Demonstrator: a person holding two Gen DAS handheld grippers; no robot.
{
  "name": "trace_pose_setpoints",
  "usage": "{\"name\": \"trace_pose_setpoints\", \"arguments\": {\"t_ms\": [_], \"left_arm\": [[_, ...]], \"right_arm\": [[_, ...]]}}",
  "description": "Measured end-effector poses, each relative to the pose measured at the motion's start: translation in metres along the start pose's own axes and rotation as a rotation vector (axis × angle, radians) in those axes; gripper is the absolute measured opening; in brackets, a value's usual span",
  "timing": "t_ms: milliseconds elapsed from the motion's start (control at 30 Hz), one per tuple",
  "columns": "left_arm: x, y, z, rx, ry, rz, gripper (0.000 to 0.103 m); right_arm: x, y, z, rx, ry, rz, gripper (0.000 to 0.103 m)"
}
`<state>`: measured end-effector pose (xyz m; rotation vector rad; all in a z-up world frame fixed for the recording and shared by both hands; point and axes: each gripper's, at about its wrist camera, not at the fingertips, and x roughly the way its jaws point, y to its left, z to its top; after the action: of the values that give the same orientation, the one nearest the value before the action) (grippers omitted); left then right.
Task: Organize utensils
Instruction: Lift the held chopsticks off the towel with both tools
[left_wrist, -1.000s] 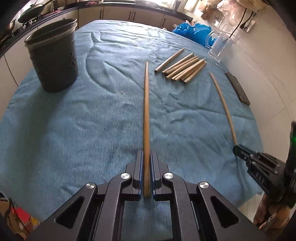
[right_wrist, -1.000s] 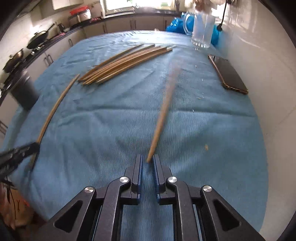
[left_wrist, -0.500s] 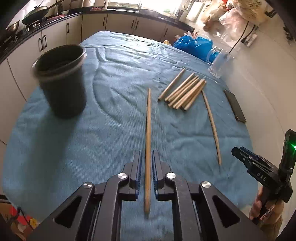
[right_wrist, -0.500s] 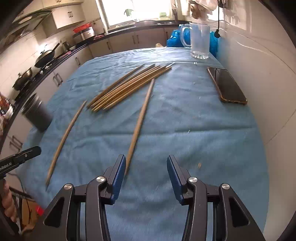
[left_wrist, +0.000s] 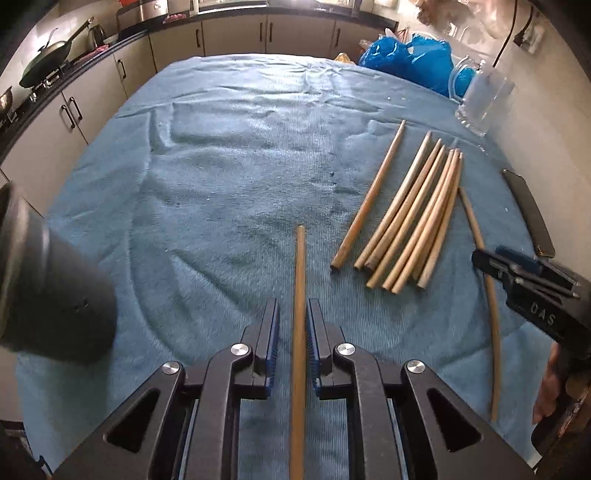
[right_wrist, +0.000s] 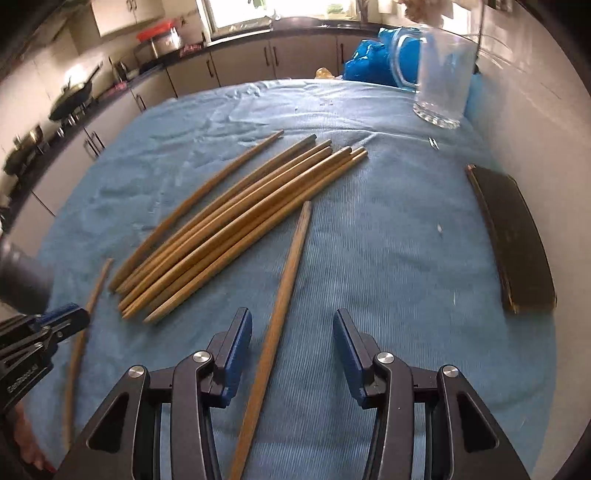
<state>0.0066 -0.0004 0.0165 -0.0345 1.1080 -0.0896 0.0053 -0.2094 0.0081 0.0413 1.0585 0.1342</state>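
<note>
Left gripper (left_wrist: 291, 328) jaws slightly apart, a wooden stick (left_wrist: 298, 332) lying loose between them on the blue cloth (left_wrist: 221, 177), thin gaps on both sides, pads not pressing; these jaws have just been opening a little. Stick runs from bottom centre of the left wrist frame up to mid-frame. Right gripper (right_wrist: 292, 345) jaws wide apart, just opened, another stick (right_wrist: 280, 295) lying on the cloth between them, nearer the left pad, touching neither; it slants up toward frame centre. Bundle of sticks (right_wrist: 236, 229) lies side by side on the cloth, centre-left in the right wrist frame, centre-right in the left wrist frame, just beside the right gripper's stick. Black cup (left_wrist: 44, 291) at left edge of the left wrist frame, blurred. Phone (right_wrist: 513, 240) on the cloth at right edge of the right frame. Glass mug (right_wrist: 439, 74) upper right, blue bag (left_wrist: 410, 62) behind it. Kitchen cabinets (left_wrist: 236, 37) along the top.
</note>
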Motion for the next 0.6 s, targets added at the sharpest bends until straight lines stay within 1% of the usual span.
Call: {"name": "trace_pose_setpoints", "arguments": {"t_ms": [33, 100, 167, 200, 267, 333, 367, 400, 533, 600], "left_arm": [[0.002, -0.002, 0.002, 0.009, -0.005, 0.009, 0.014], [0.006, -0.006, 0.006, 0.027, -0.006, 0.011, 0.014], [0.009, -0.008, 0.01, 0.035, -0.01, 0.004, 0.014], [0.009, -0.009, 0.012, 0.038, -0.012, 0.002, 0.014], [0.01, -0.008, 0.015, 0.032, -0.007, -0.014, 0.014], [0.01, -0.006, 0.016, 0.027, -0.005, -0.031, 0.013], [0.01, -0.003, 0.015, 0.023, -0.007, -0.039, 0.008], [0.009, 0.0, 0.014, 0.019, -0.009, -0.046, 0.006], [0.004, 0.01, 0.005, -0.016, 0.007, -0.112, 0.006], [0.0, 0.013, -0.002, -0.028, 0.012, -0.133, 0.006]], "right_arm": [[0.002, 0.001, 0.003, -0.014, -0.004, -0.016, 0.049], [0.008, 0.003, 0.012, -0.044, 0.015, -0.05, 0.048], [0.015, 0.004, 0.022, -0.066, 0.038, -0.07, 0.046], [0.018, 0.004, 0.028, -0.07, 0.057, -0.071, 0.042], [0.023, 0.002, 0.04, -0.061, 0.095, -0.074, 0.035], [0.026, -0.005, 0.048, -0.035, 0.115, -0.07, 0.011], [0.027, -0.009, 0.051, -0.014, 0.125, -0.074, 0.011], [0.027, -0.011, 0.051, -0.005, 0.128, -0.065, 0.009], [0.019, -0.015, 0.04, -0.012, 0.113, -0.059, 0.008], [0.012, -0.017, 0.027, -0.021, 0.11, -0.064, 0.008]]}}
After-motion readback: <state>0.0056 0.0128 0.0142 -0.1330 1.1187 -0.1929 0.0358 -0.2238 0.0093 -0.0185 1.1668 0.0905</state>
